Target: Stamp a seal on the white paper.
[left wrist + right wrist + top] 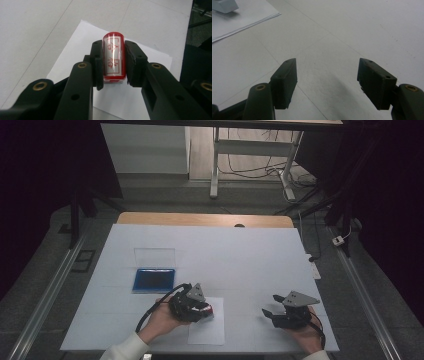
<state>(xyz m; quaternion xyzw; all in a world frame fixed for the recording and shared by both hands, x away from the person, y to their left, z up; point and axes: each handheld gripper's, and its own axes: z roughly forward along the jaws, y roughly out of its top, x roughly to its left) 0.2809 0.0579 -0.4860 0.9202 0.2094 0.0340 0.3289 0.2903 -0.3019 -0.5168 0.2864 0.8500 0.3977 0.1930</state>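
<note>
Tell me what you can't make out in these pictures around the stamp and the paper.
- Stamp face: left gripper view, turned down toward the paper, hidden by its own body; whether it touches the paper cannot be told.
- Stamp in high view: mostly covered by the left gripper.
- Blue ink pad: high view, too small to show surface detail.
- Paper: right gripper view, cut off by the left edge.
- Right gripper: open, nothing between its jaws.

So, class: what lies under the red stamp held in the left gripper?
A white sheet of paper lies under the red stamp, which the left gripper clamps. The stamp's underside and any print beneath it are covered.
</note>
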